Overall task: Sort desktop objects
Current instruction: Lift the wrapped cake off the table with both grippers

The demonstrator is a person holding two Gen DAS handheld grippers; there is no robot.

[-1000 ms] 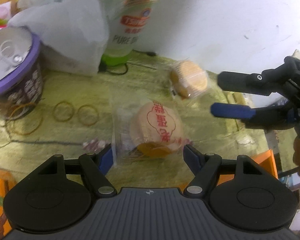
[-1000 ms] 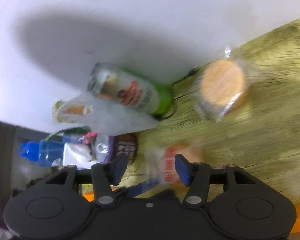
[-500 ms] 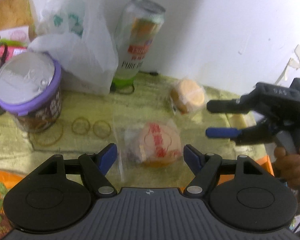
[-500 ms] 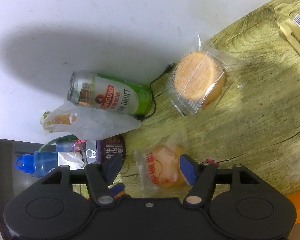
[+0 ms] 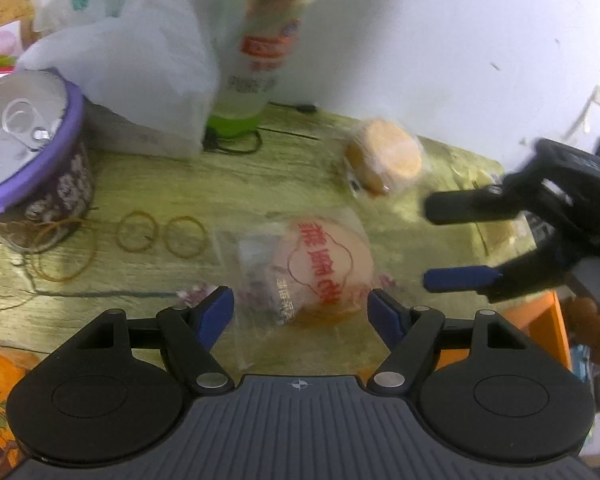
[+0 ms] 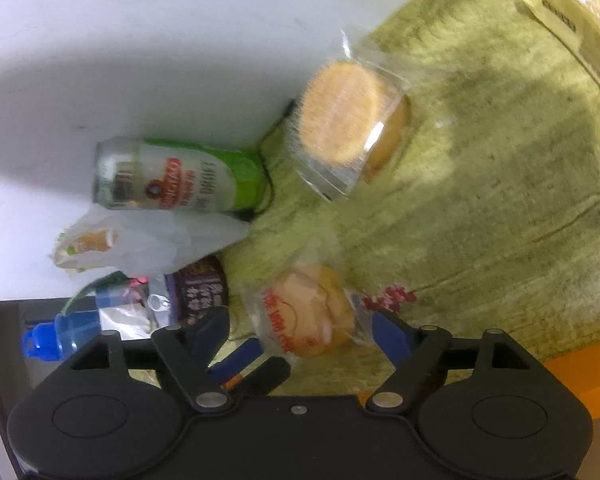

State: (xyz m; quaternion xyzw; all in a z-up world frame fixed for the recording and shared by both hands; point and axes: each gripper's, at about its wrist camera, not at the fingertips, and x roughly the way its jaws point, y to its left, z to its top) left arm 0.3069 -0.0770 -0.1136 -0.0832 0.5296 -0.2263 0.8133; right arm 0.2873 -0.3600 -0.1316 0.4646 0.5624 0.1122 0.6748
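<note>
The red-printed wrapped pastry [image 5: 320, 268] lies flat on the counter [image 5: 260, 176], in front of the green beer can [image 5: 256, 64] and nearer the camera than the plain wrapped cake [image 5: 384, 156], with nothing gripping it. It looks light, soft and easily crushed in slick, crinkly film — better taken gently across the round body than by the loose wrapper edge. The left gripper [image 5: 300, 312] holds its fingers apart either side of it without touching, while the right gripper [image 6: 300, 332] is spreading its fingers — also around the pastry, pads clear.

The yellow-green wood-grain desk [image 5: 180, 184] carries two wrapped pastries [image 5: 324, 264], rubber bands [image 5: 160, 234], an upright can [image 5: 256, 64] and a purple-rimmed tin [image 5: 32, 152].
</note>
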